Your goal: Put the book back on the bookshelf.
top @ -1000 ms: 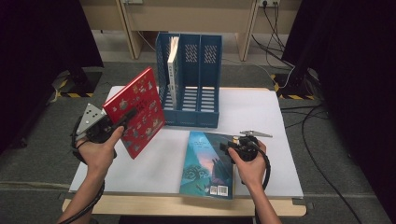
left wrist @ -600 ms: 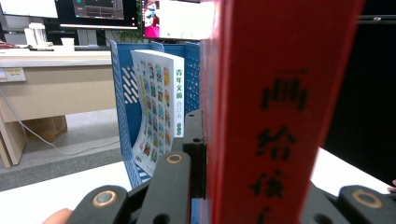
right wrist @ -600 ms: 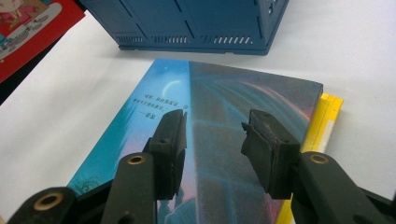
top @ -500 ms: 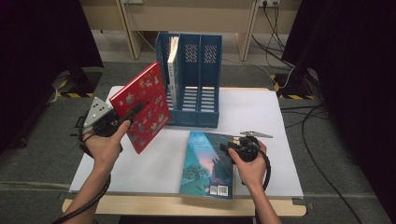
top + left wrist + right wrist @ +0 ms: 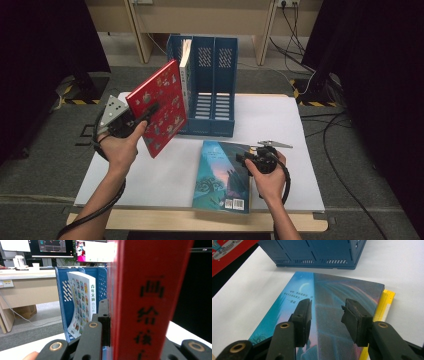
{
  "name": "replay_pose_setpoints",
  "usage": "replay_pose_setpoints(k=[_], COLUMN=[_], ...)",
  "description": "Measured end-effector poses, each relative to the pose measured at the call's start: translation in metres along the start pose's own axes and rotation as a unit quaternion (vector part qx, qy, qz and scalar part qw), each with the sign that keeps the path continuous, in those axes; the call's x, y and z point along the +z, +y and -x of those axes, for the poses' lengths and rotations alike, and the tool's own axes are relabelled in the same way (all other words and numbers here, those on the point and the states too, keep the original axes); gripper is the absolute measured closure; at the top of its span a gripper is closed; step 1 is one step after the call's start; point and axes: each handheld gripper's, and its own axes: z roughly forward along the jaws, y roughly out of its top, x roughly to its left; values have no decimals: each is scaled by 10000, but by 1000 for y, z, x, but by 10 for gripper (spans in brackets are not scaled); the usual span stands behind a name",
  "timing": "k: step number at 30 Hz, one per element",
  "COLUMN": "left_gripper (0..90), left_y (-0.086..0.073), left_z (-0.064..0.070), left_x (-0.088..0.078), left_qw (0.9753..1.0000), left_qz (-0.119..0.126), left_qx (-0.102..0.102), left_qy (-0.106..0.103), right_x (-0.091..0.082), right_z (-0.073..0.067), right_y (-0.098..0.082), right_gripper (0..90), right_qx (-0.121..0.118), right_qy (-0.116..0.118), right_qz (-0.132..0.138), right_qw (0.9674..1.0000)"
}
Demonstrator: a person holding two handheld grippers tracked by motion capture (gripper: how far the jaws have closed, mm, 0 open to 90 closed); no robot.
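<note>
Red book (image 5: 147, 302) spine in black Chinese characters, white book (image 5: 81, 302) spine reading 青年文摘

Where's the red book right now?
In the high view, the red book is clamped in the left gripper, raised at the table's left, beside the blue file rack.

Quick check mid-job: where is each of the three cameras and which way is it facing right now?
High view: above the person's side, looking forward and down on the table; both forearms, left gripper, right gripper.
Left gripper view: rides that gripper, jaws clamped on the red book, facing the blue file rack.
Right gripper view: above the teal book, own jaws apart, looking down.
All three share the rack.
</note>
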Motion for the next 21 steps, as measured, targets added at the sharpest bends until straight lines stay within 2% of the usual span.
replay_pose_setpoints(k=[21], left_gripper=[793], left_y=[16], left_z=[8], left_x=[32], left_qw=[10000], left_qz=[25], left_qx=[60], left_qy=[54], right_x=[-1], right_z=[0], right_y=[-1], right_gripper=[568], right_qx=[2], right_qy=[-4], right_qz=[-3], right_qw=[10000])
